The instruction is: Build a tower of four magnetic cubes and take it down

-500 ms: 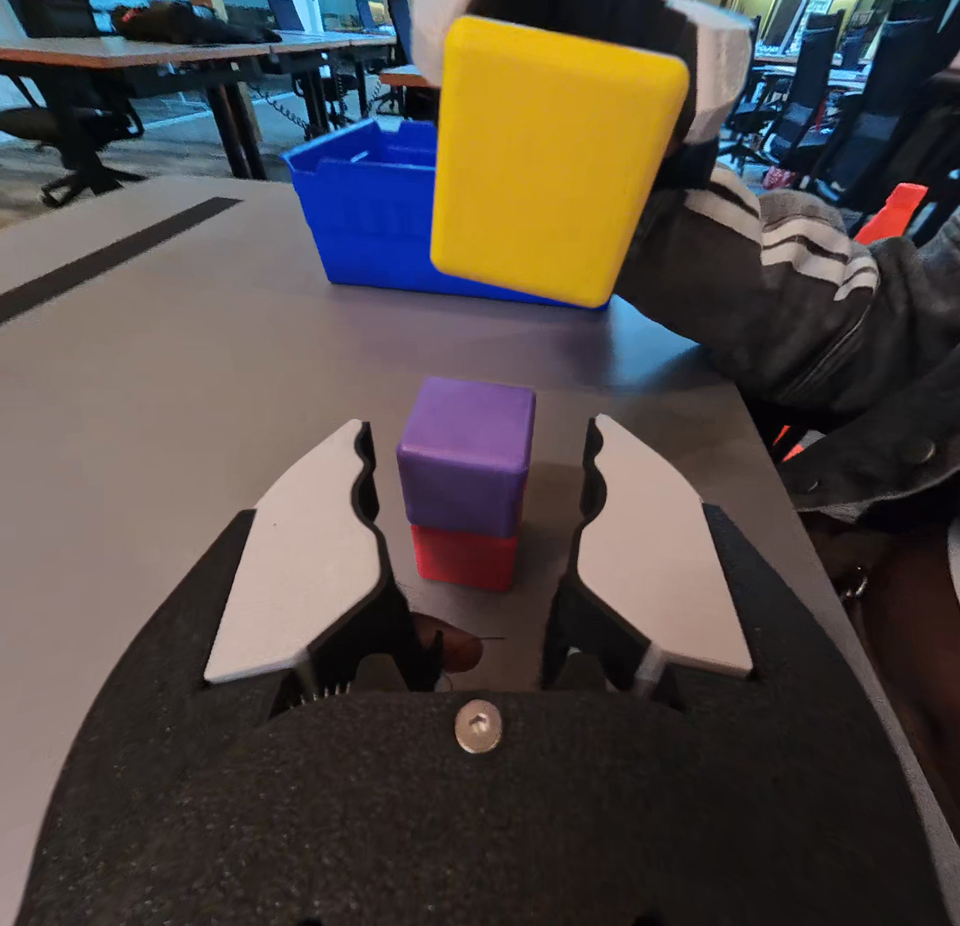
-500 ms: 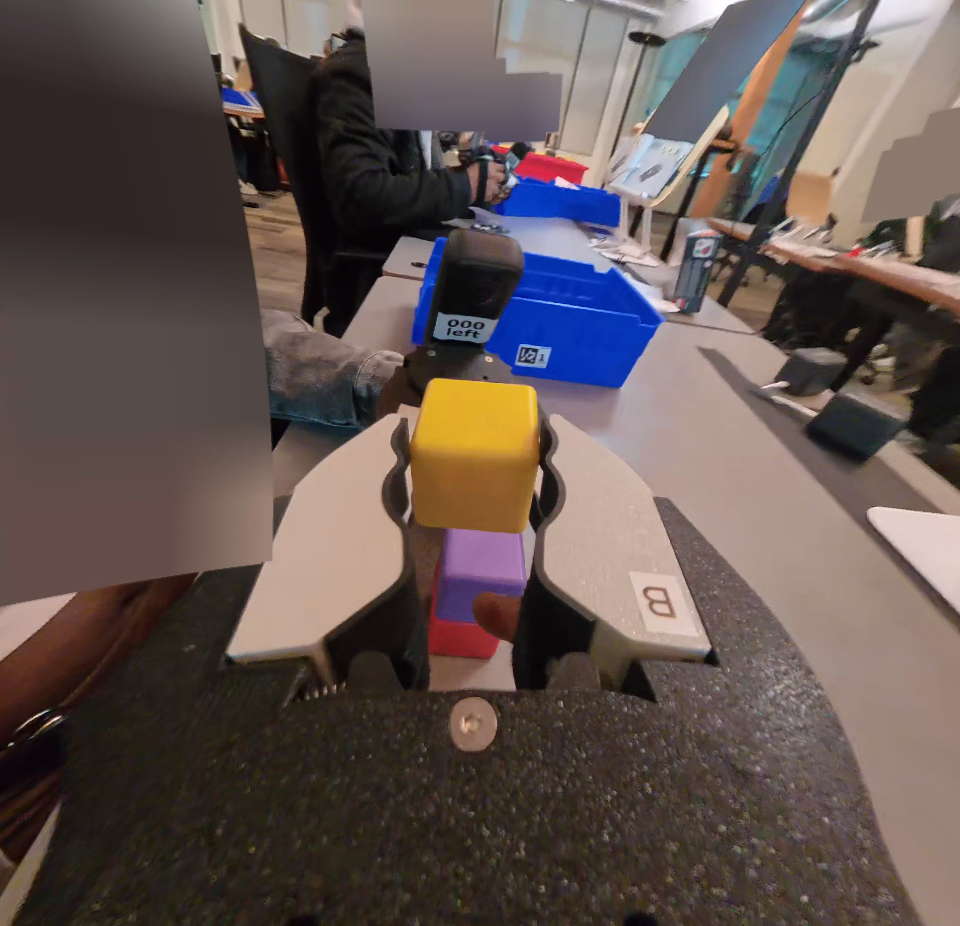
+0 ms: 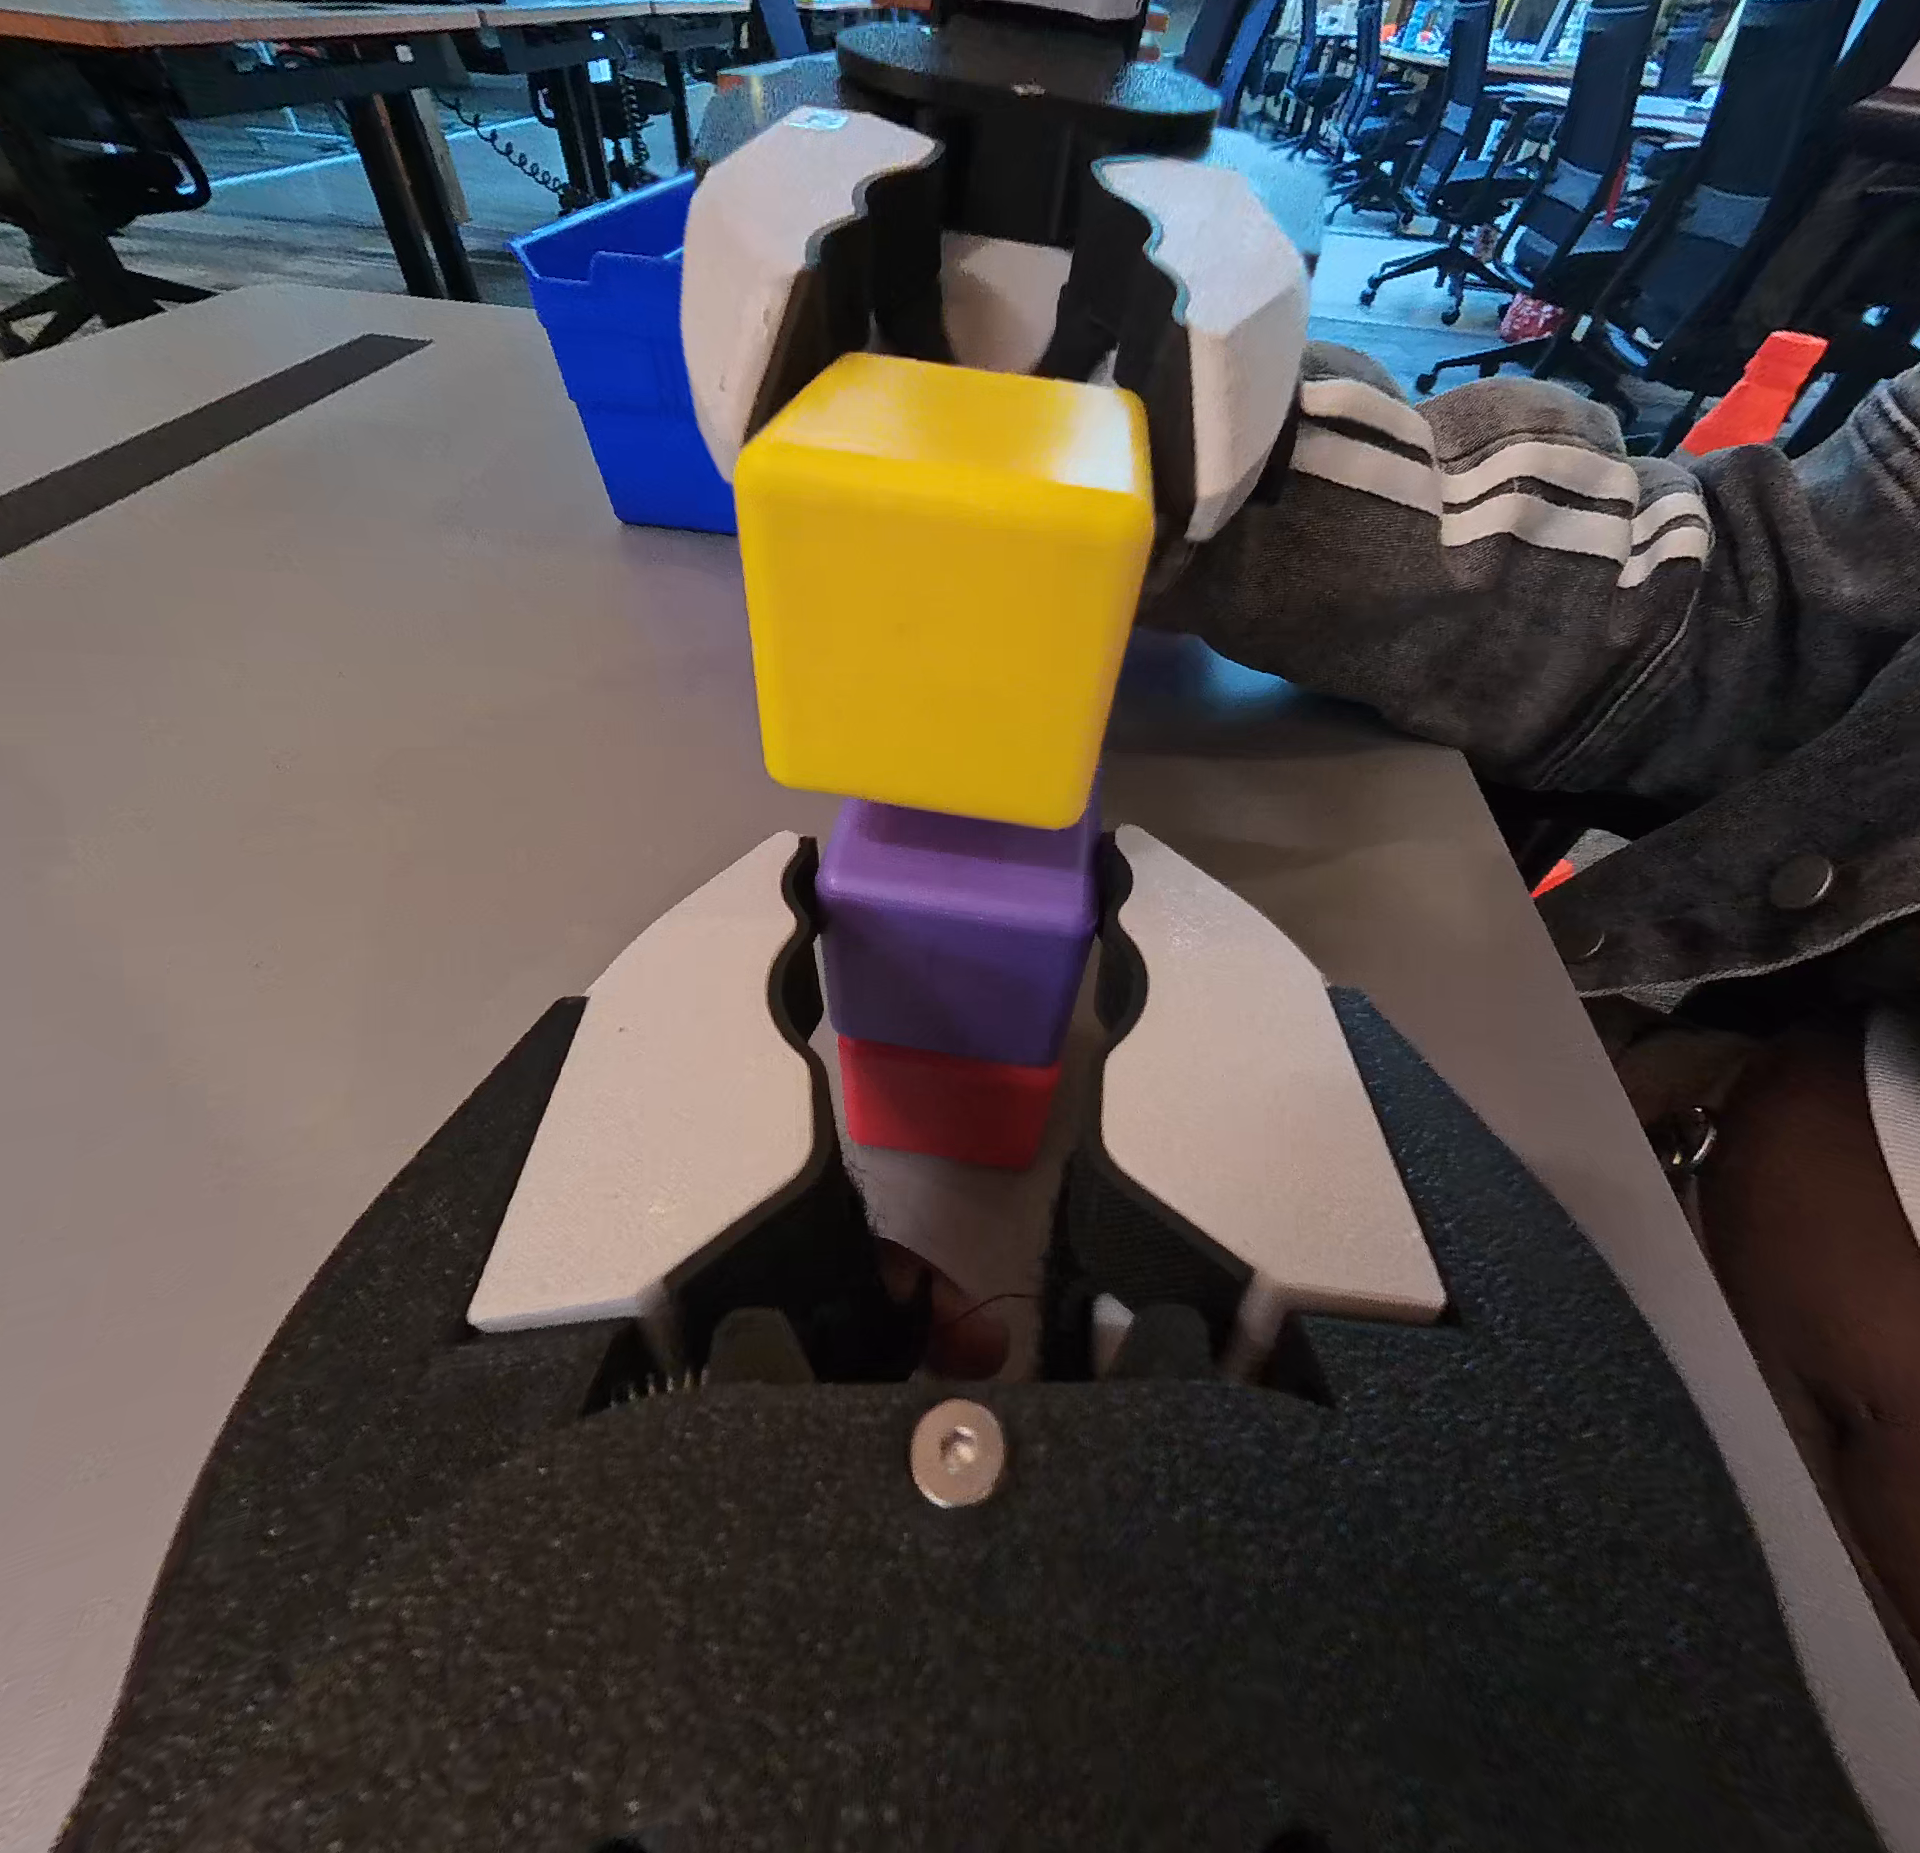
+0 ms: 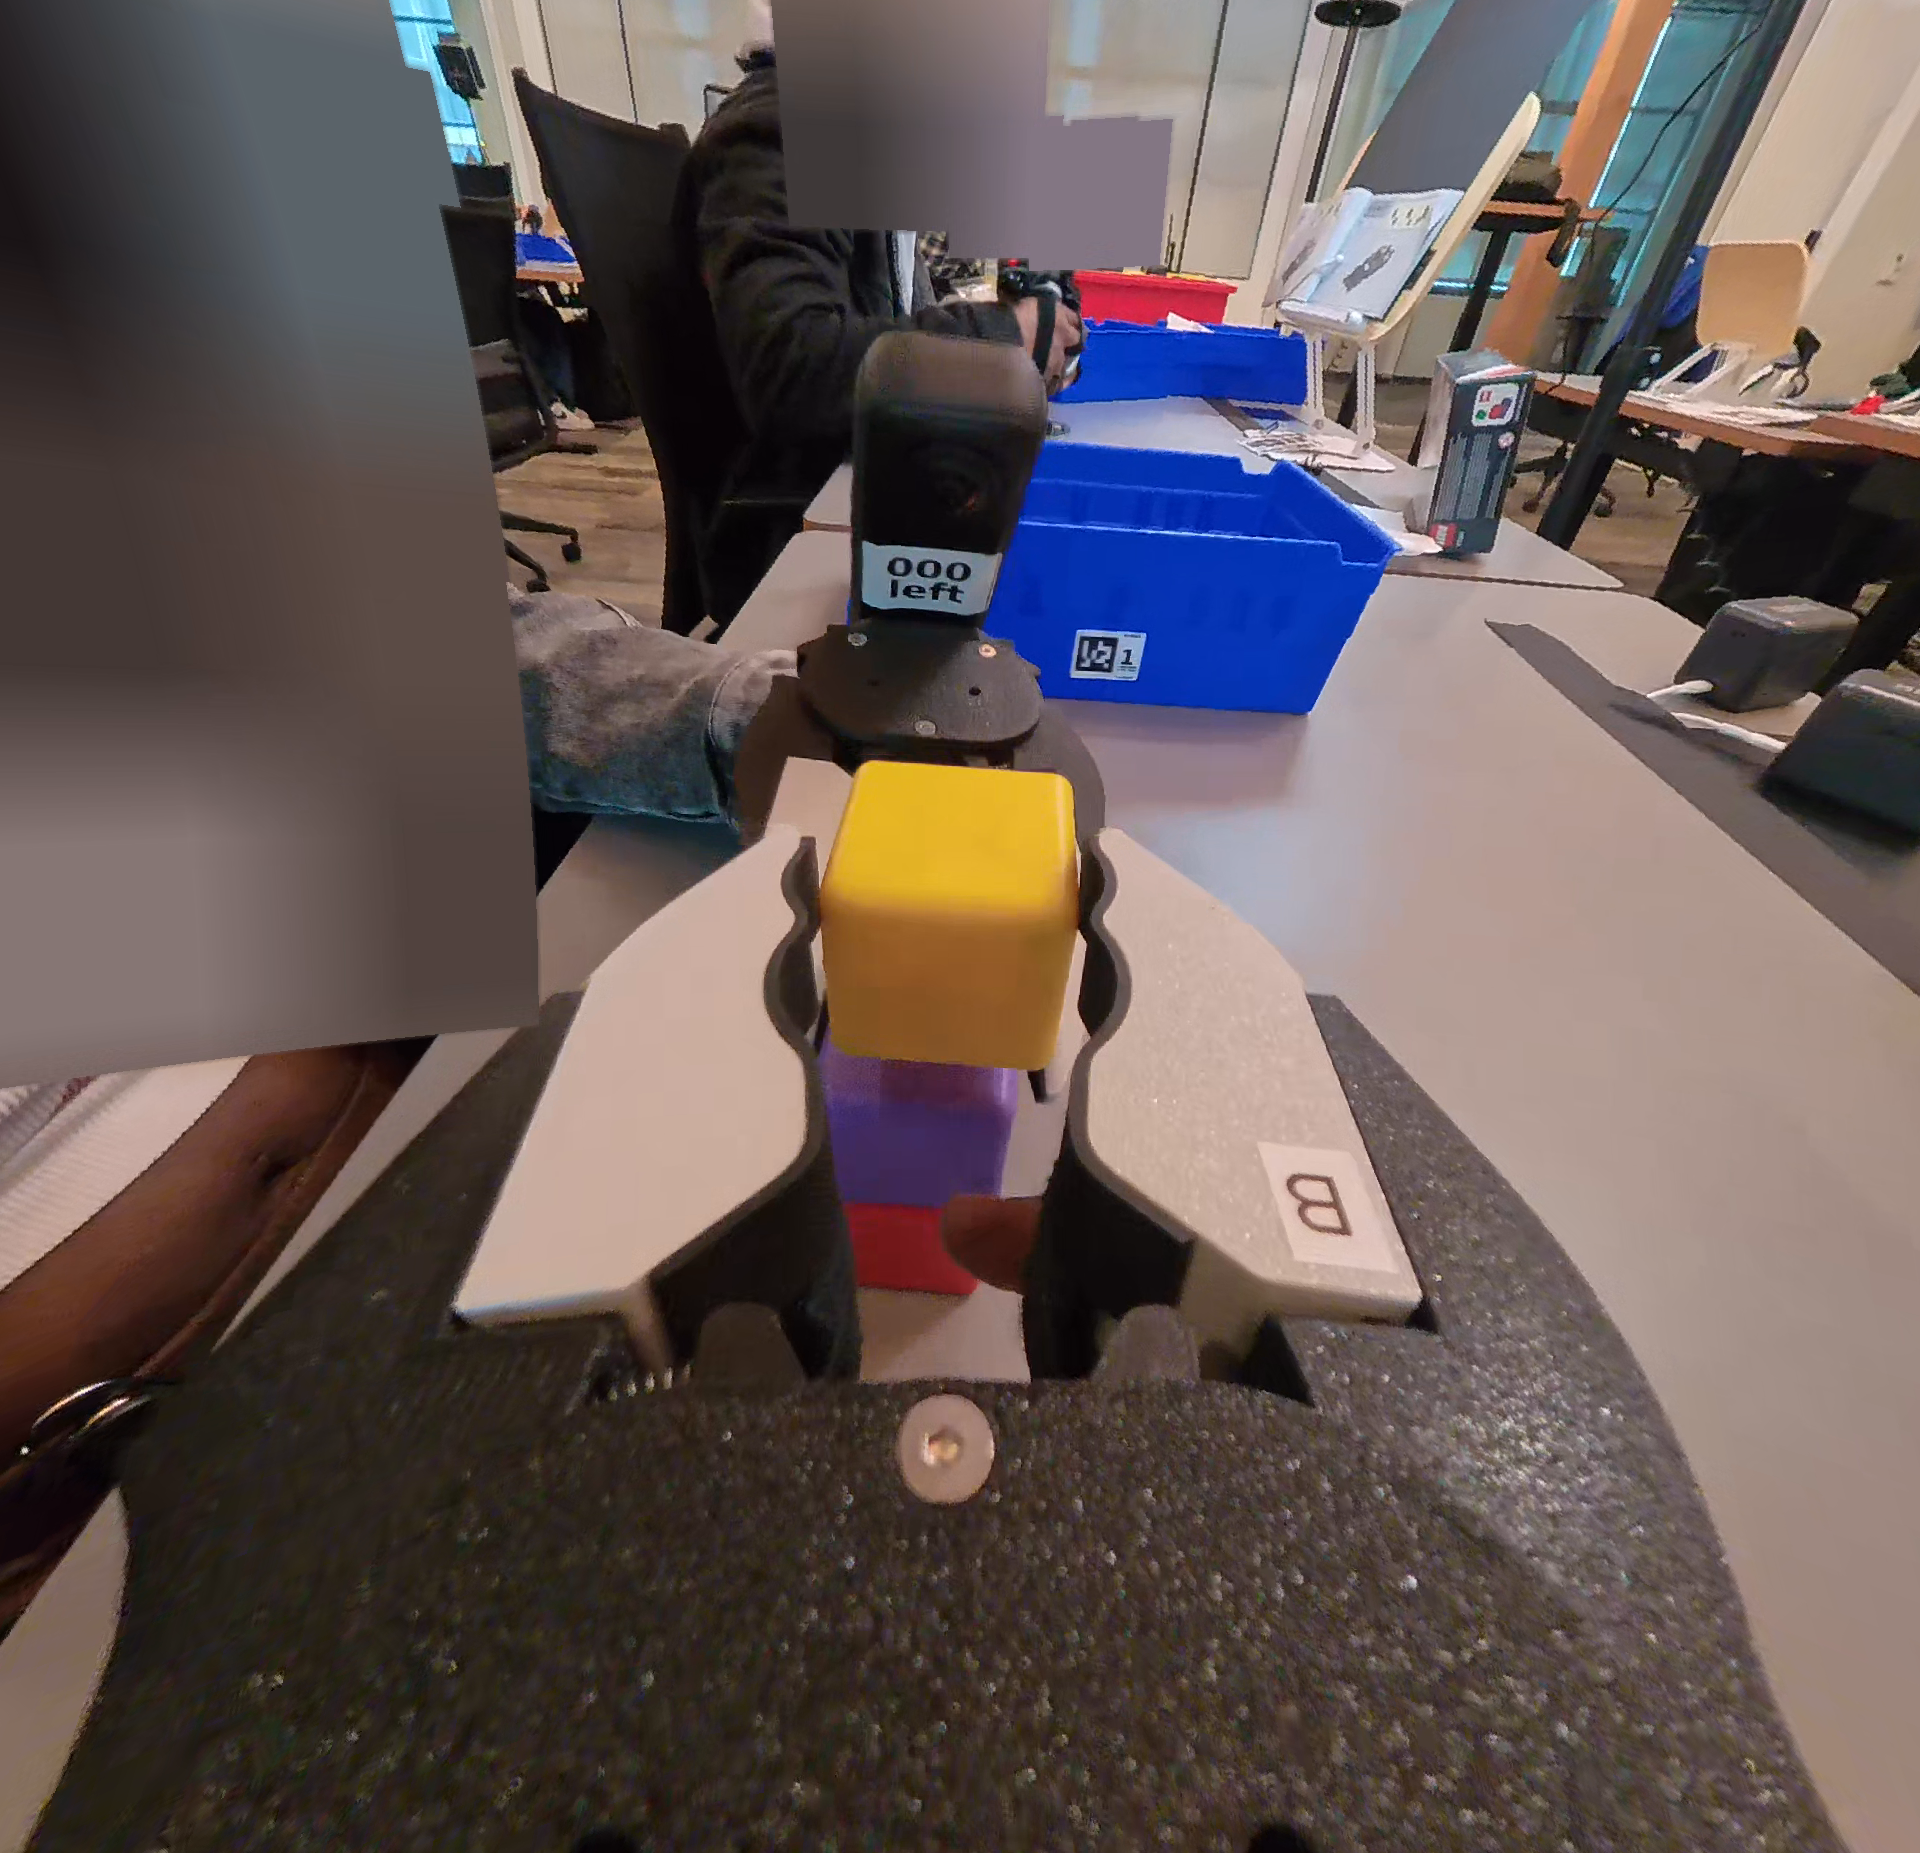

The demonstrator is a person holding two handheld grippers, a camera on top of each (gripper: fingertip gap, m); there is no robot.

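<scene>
We work on a broad grey table, with a blue plastic bin standing well behind the stack and open surface to the left and in front; the table's right edge runs near the stack in the left wrist view. Our left gripper grips the purple plastic cube, both pads pressed to its sides, steadying it on the red plastic cube that rests on the table. Our right gripper clamps the yellow plastic cube and faces the left one across the stack. The yellow cube sits directly above the purple one, slightly tilted, its lower edge at or just over the purple top; we cannot tell whether they touch. We judge the coming move a short straight descent along the tower's upright axis. A fourth cube is not visible.
</scene>
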